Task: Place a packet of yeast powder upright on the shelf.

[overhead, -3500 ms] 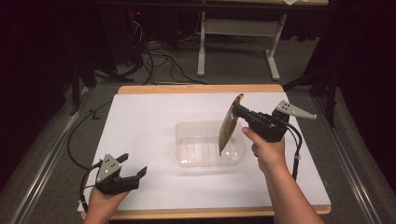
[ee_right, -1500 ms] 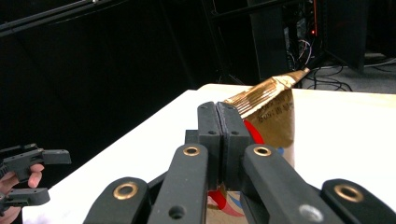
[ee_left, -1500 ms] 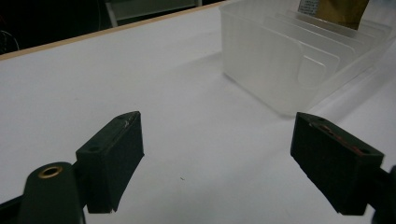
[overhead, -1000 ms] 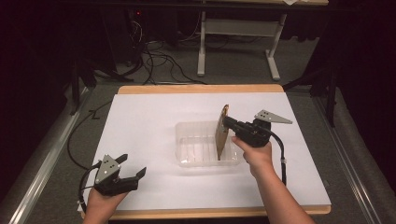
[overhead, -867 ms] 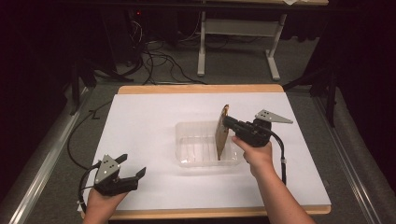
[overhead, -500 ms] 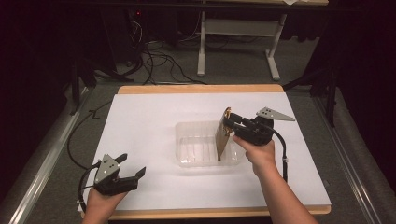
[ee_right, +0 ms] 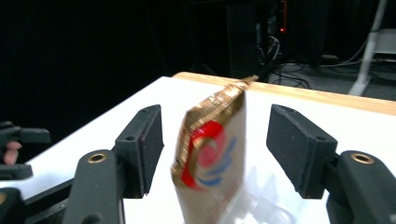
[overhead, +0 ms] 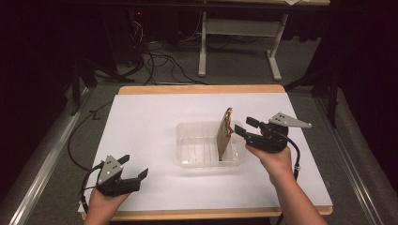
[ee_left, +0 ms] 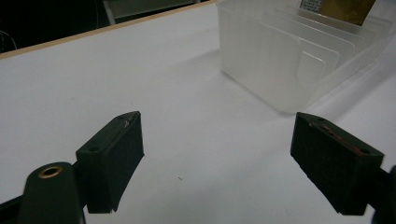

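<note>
- Right gripper (overhead: 240, 127) sits at the right end of the clear plastic bin (overhead: 187, 140), jaws pointing left toward the gold packet (overhead: 225, 133); the jaws have just been opening and now stand well apart
- from the right gripper view the packet (ee_right: 212, 158) is between the two black pads (ee_right: 144, 140) but neither one presses on it, there's daylight on both sides, so nothing is gripped
- that packet is a flat gold pouch with a red and blue round logo on its face, crimped seam along the top edge; it's a bit blurred in that view
- in the high view the packet stands on edge inside the bin, at the bin's right end, leaning a little, its top poking up above the rim
- bin is a translucent tub with ribbed dividers inside, sitting about mid-table on the white table top (overhead: 150, 122), slightly right of centre
- left gripper (overhead: 133, 171) is down at the near left corner of the table, well apart from the bin, held in the person's left hand (overhead: 105, 201)
- left gripper view shows its jaws spread wide with just bare white table between them, holding nothing; the bin (ee_left: 280, 60) is farther off at upper right with a bit of the gold packet (ee_left: 345, 8) showing at the top
- wooden edge of the table runs along the far side, cables and a table leg on the floor beyond
</note>
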The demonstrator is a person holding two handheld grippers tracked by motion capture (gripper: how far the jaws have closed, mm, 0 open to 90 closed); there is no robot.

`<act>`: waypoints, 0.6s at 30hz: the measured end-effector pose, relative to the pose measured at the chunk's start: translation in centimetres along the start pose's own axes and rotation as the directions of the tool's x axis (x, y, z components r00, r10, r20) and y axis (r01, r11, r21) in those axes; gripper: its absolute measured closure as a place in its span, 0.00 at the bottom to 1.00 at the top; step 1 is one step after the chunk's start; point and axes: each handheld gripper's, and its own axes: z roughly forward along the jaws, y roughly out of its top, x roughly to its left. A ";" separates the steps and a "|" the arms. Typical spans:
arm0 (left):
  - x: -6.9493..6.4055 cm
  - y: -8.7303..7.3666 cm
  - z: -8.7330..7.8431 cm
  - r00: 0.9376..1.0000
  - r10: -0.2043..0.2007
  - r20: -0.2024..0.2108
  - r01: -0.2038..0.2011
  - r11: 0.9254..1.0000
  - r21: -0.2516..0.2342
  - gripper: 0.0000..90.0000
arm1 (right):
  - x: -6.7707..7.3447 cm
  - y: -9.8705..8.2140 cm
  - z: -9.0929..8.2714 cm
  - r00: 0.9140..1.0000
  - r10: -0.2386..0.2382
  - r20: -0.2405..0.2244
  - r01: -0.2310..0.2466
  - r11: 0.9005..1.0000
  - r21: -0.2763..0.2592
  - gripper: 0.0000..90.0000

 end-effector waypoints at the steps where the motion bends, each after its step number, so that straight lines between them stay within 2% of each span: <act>1: 0.0 0.0 0.0 1.000 0.000 -0.001 0.000 1.000 0.003 0.20 | -0.2 -0.1 -0.4 1.000 -0.004 0.008 0.004 1.000 0.002 0.40; 7: 0.0 0.0 0.1 1.000 -0.001 -0.003 0.001 1.000 0.006 0.20 | -1.3 -1.0 -2.4 0.999 -0.014 0.053 0.014 1.000 0.002 0.36; 9: -0.1 -0.1 0.2 1.000 0.001 0.000 -0.001 1.000 0.012 0.20 | -2.1 -1.9 -3.8 0.996 -0.012 0.093 0.011 1.000 0.006 0.30; 10: -0.1 -0.1 0.2 1.000 0.001 0.000 -0.001 1.000 0.012 0.20 | -2.1 -1.9 -3.8 0.996 -0.012 0.093 0.011 1.000 0.006 0.30; 11: -0.1 -0.1 0.3 1.000 0.003 0.000 -0.003 1.000 0.015 0.20 | -2.8 -2.7 -4.8 0.992 -0.007 0.124 0.005 1.000 0.010 0.29; 13: -0.1 -0.1 0.4 1.000 0.007 0.000 -0.007 1.000 0.023 0.20 | -3.6 -3.4 -5.8 0.988 0.000 0.155 -0.002 1.000 0.017 0.29; 14: -0.1 -0.1 0.5 1.000 0.007 0.000 -0.007 1.000 0.026 0.20 | -3.6 -3.4 -5.8 0.988 0.000 0.155 -0.002 1.000 0.017 0.29; 15: -0.1 -0.2 0.6 1.000 0.004 -0.002 -0.004 1.000 0.030 0.20 | -4.3 -4.2 -6.8 0.980 -0.002 0.198 -0.003 1.000 0.025 0.28; 18: -0.2 -0.3 0.7 1.000 0.005 -0.003 -0.005 0.999 0.040 0.20 | -5.1 -5.8 -8.3 0.965 0.003 0.263 -0.009 1.000 0.019 0.27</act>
